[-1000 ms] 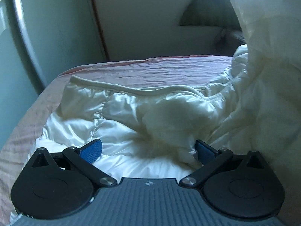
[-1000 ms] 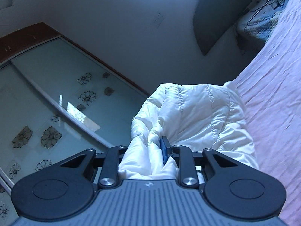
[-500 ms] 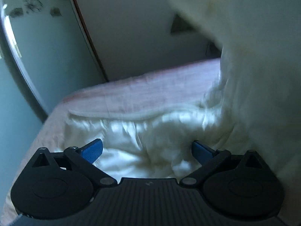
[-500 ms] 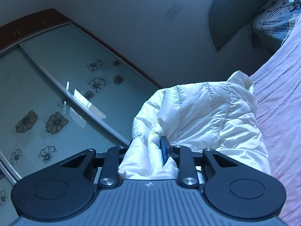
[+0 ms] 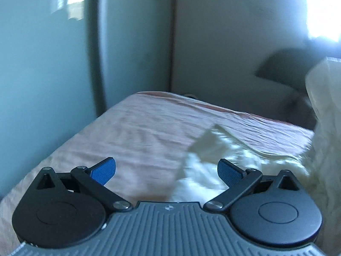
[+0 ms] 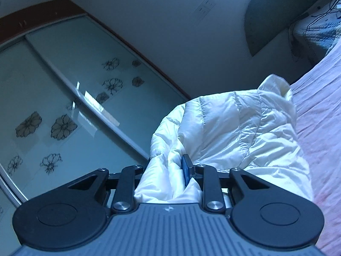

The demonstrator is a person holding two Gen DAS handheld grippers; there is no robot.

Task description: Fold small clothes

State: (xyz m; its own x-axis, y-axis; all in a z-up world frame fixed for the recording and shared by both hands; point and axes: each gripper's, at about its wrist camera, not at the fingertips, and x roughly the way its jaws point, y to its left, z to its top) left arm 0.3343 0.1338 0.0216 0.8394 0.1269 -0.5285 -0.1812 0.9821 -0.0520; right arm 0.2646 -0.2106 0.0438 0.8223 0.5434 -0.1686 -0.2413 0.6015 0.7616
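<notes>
A white quilted puffer jacket (image 6: 234,128) hangs from my right gripper (image 6: 168,170), which is shut on a bunch of its fabric and holds it lifted above the pink bed sheet (image 6: 319,128). In the left wrist view the jacket (image 5: 223,160) trails blurred on the bed at the right, with more of it hanging at the far right edge. My left gripper (image 5: 166,169) is open and empty, its blue pads wide apart, low over the sheet (image 5: 138,128) just left of the jacket's corner.
A wardrobe with frosted glass sliding doors and flower prints (image 6: 64,117) stands beside the bed. The bed's far corner (image 5: 149,95) meets the wall. A dark headboard (image 6: 266,21) and patterned bedding (image 6: 315,32) lie at the right.
The jacket has been lifted and pulled to the right off the spot under my left gripper. The left gripper has swung left, now facing bare sheet. The right gripper keeps its grip.
</notes>
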